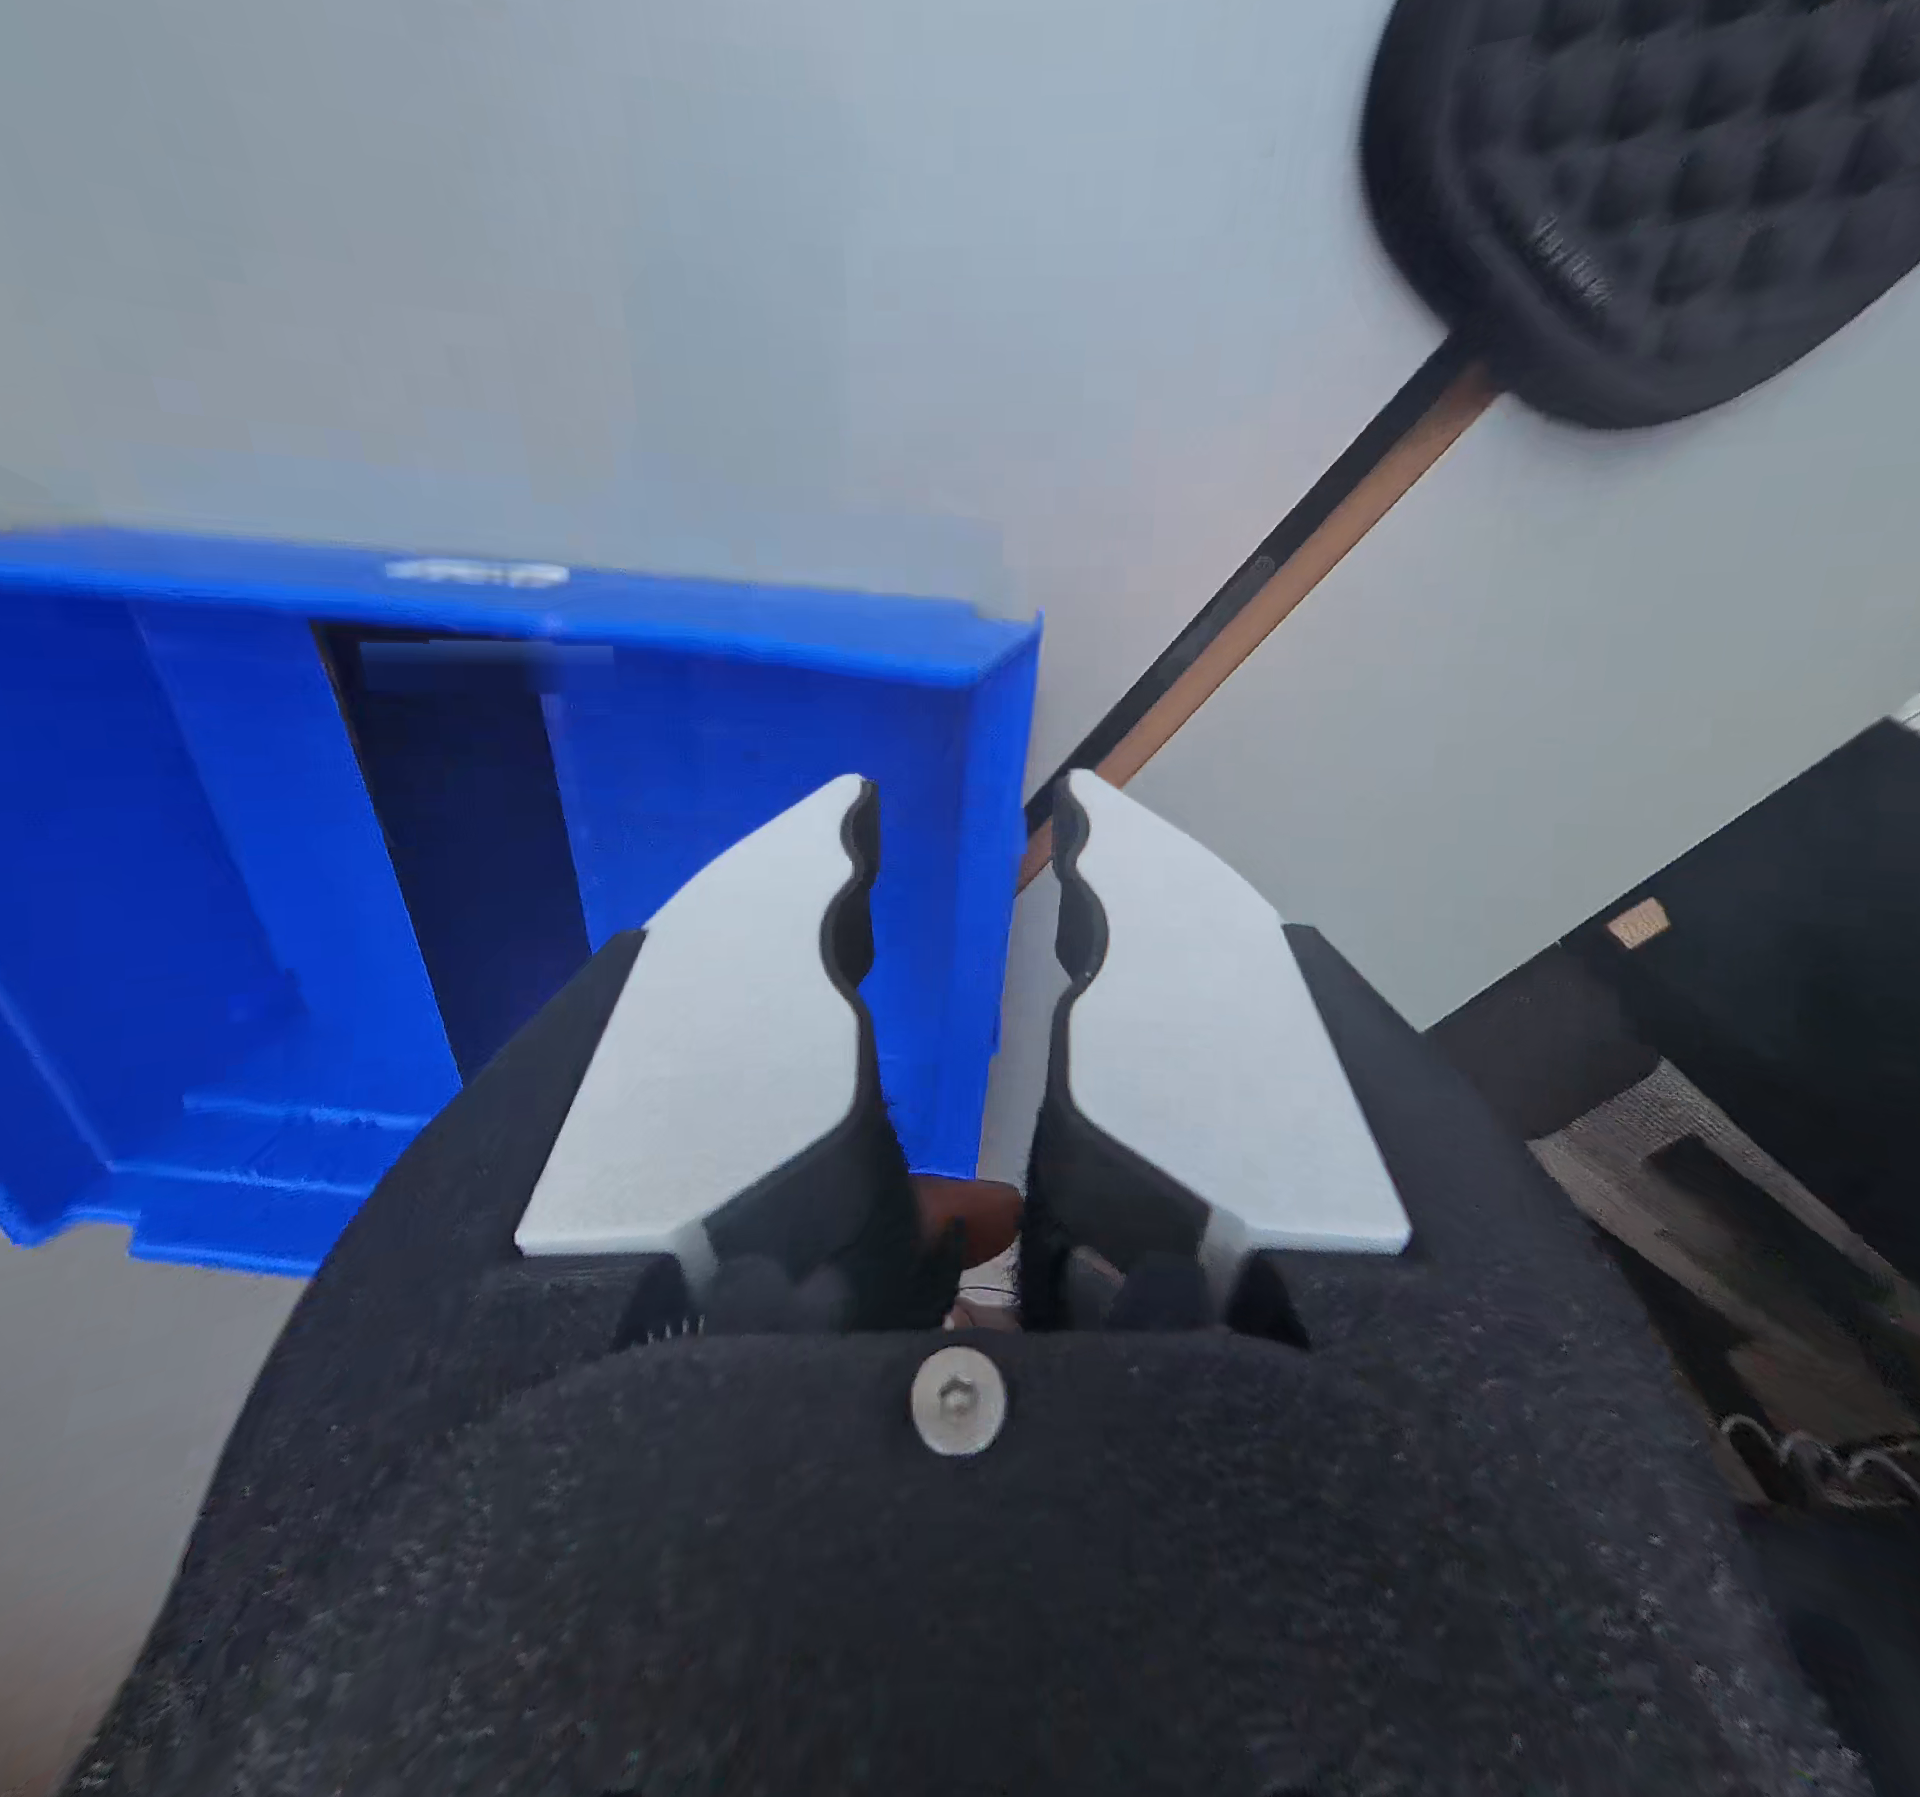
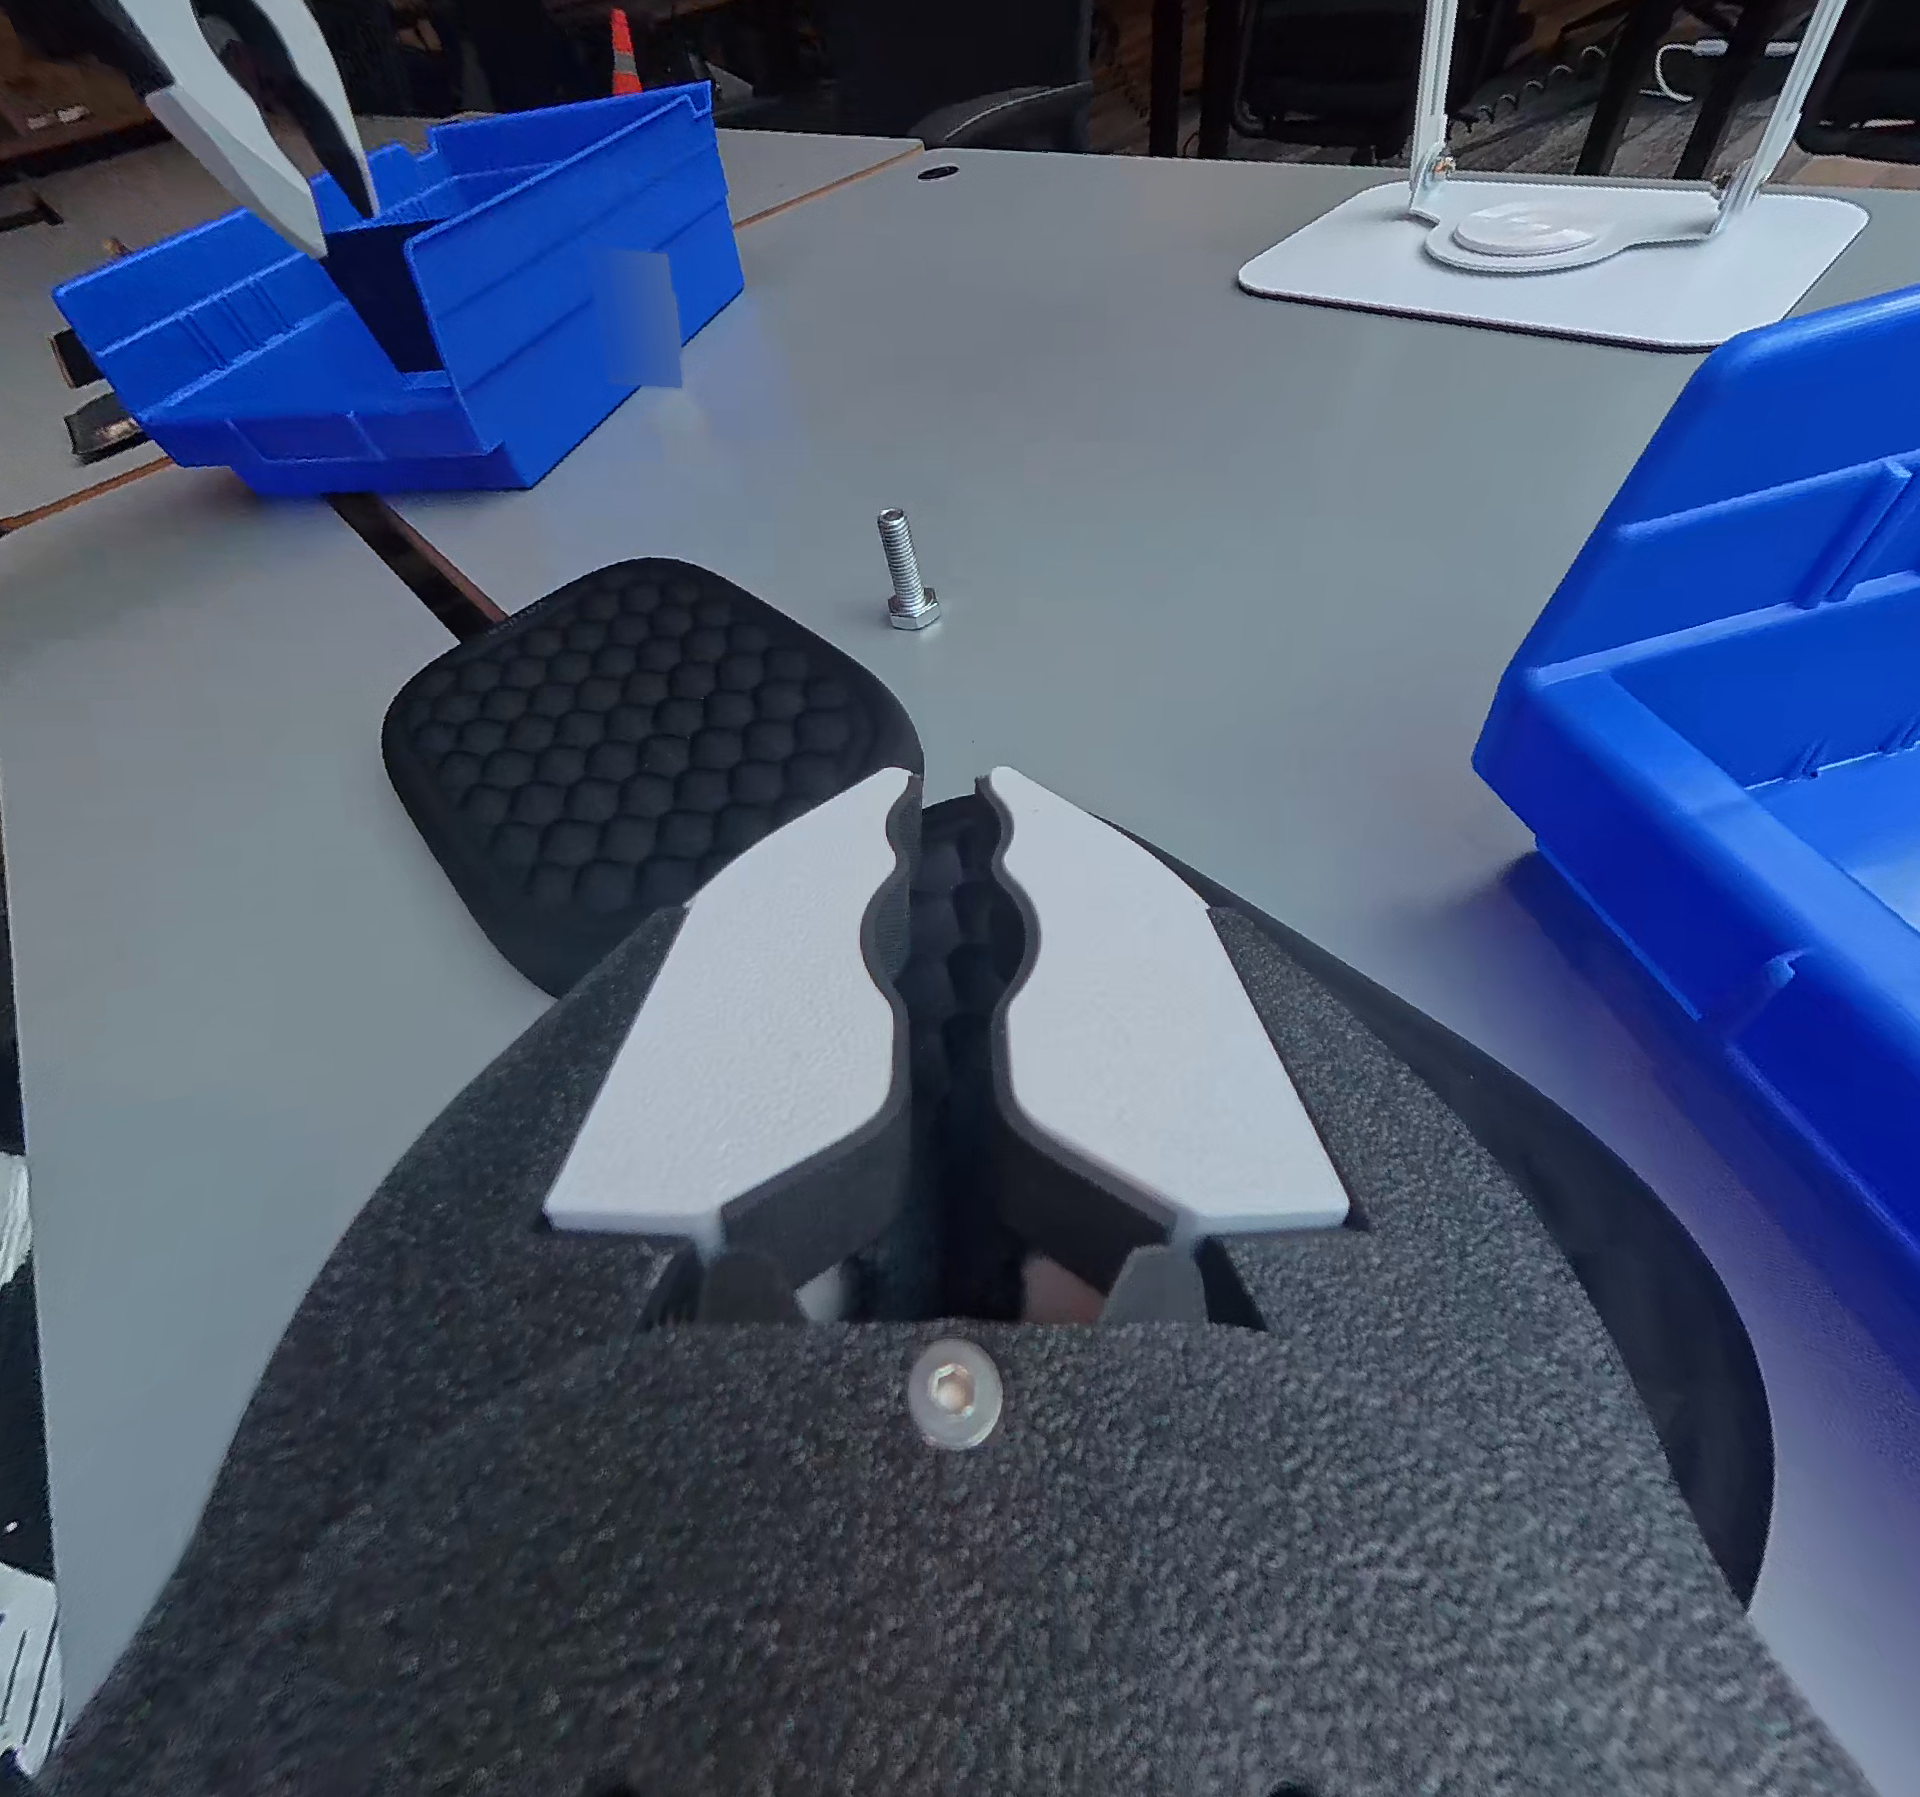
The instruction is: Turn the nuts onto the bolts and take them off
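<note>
A silver bolt (image 2: 909,573) stands upright on its hex head on the grey table (image 2: 1143,459), just past a black honeycomb pad (image 2: 634,739). I see no nut in either view. My right gripper (image 2: 951,786) hovers over the near edge of the pad, short of the bolt, with its jaws a narrow gap apart and nothing between them. My left gripper (image 1: 966,802) is open and empty, held over the right wall of a blue bin (image 1: 520,812). It also shows in the right wrist view (image 2: 338,215), pointing down into that bin (image 2: 416,345).
A second blue bin (image 2: 1714,760) stands at the right. A white stand base (image 2: 1558,261) sits at the far right. A seam between table tops (image 1: 1247,604) runs past the pad (image 1: 1662,137). Dark chairs and desks lie beyond the table. Tip to tip, the grippers are about 35 cm apart.
</note>
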{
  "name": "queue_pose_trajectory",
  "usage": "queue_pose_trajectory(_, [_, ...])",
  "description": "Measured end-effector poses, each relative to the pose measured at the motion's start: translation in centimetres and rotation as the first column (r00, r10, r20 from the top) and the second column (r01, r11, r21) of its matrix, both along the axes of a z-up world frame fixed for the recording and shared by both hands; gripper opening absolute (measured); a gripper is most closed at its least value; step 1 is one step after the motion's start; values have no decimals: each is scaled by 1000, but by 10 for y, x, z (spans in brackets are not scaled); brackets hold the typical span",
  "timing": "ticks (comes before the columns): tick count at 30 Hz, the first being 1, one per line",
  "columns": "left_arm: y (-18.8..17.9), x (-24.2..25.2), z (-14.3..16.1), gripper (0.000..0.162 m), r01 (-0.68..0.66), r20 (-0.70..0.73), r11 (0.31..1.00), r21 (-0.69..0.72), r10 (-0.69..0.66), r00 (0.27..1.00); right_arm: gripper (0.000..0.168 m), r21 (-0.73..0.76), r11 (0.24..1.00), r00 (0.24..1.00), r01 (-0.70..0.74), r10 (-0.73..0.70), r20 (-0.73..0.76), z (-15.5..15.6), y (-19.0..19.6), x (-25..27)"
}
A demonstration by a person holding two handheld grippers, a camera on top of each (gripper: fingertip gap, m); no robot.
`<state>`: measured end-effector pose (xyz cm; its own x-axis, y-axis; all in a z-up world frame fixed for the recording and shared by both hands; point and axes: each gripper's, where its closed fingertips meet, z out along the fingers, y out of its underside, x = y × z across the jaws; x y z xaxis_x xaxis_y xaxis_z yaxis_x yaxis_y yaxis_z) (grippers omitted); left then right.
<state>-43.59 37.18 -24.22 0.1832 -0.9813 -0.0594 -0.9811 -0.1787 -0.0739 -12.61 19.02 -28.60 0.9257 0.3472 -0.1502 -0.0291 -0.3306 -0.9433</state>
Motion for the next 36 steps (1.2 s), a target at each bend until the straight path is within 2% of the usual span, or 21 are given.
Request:
queue_pose_trajectory(5, [22, -77, -45, 32, -202, -94, 979, -14, 200, 975, 9, 3, 1000, 1000, -2, 2, -2, 0, 0, 0])
queue_pose_trajectory(10, [33, -107, -82, 29, -358, -86, 932, -57, 352, 932, 9, -3, 1000, 1000, 0, 0, -4, 0, 0, 0])
queue_pose_trajectory(19, [29, -112, -103, 28, -382, -126, 916, -125, 367, 922, 9, -7, 1000, 1000, 14, -14, 0, -1, 1, 1])
queue_pose_trajectory(23, [29, -117, -107, 19, -365, -155, 924, -112, 347, 925, 9, -4, 1000, 1000, 20, -20, 0, 0, 0, 2])
queue_pose_trajectory(28, [34, -114, -92, 18, -330, -137, 940, -83, 318, 938, 9, -8, 1000, 1000, 18, -18, 7, -1, 1, 2])
queue_pose_trajectory(32, [38, -83, -46, 18, -263, -43, 965, -15, 262, 964, 9, -11, 1000, 1000, 17, -17, 11, -2, 1, 1])
queue_pose_trajectory(36, [24, -9, 5, 18, -109, 117, 992, 67, 100, 988, 9, -13, 1000, 1000, 14, -14, 12, -2, 1, 1])
